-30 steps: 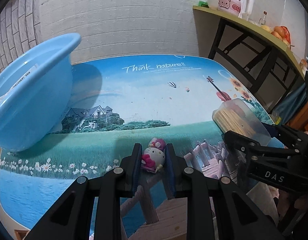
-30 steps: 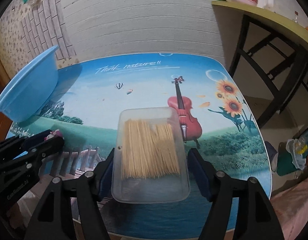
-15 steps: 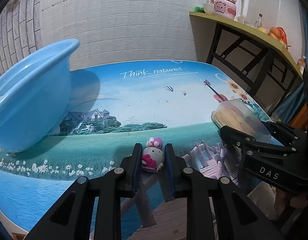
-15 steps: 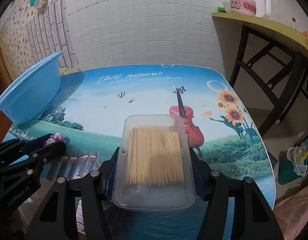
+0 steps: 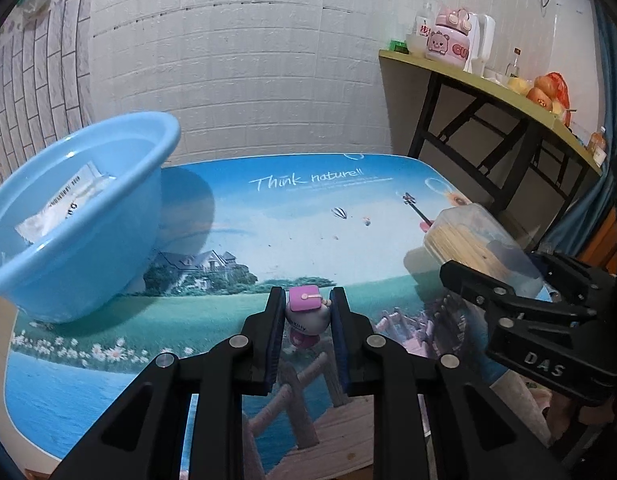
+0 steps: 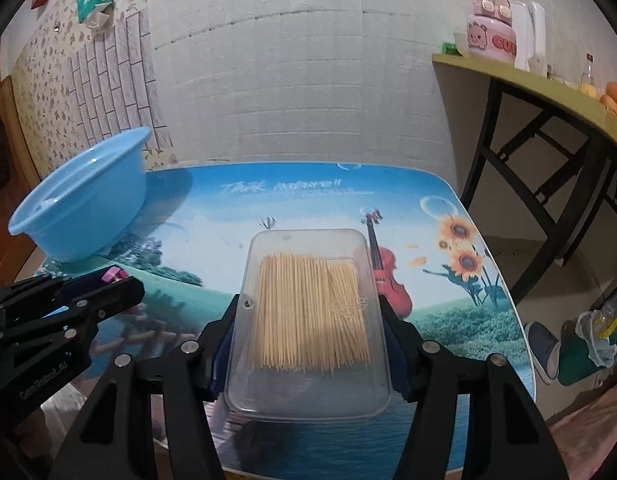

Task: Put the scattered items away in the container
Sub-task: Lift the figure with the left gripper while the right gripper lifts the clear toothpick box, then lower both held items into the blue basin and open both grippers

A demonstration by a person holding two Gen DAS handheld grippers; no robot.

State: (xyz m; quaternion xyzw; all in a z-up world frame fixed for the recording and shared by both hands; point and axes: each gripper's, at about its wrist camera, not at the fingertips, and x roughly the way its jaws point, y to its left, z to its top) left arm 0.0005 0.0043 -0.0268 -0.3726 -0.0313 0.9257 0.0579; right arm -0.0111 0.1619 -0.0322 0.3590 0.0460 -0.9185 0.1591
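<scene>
The left gripper (image 5: 306,312) is clamped on a small pink-and-white toy (image 5: 307,309), pinched between its pads. The right gripper (image 6: 308,320) grips a clear toothpick box (image 6: 308,320) by its long sides, above the table (image 6: 228,216). The blue basin (image 5: 80,216) sits ahead and left of the left gripper, with a white packet (image 5: 64,204) inside.

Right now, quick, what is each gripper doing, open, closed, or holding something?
Left gripper: shut on the small pink toy.
Right gripper: shut on the clear toothpick box.
</scene>
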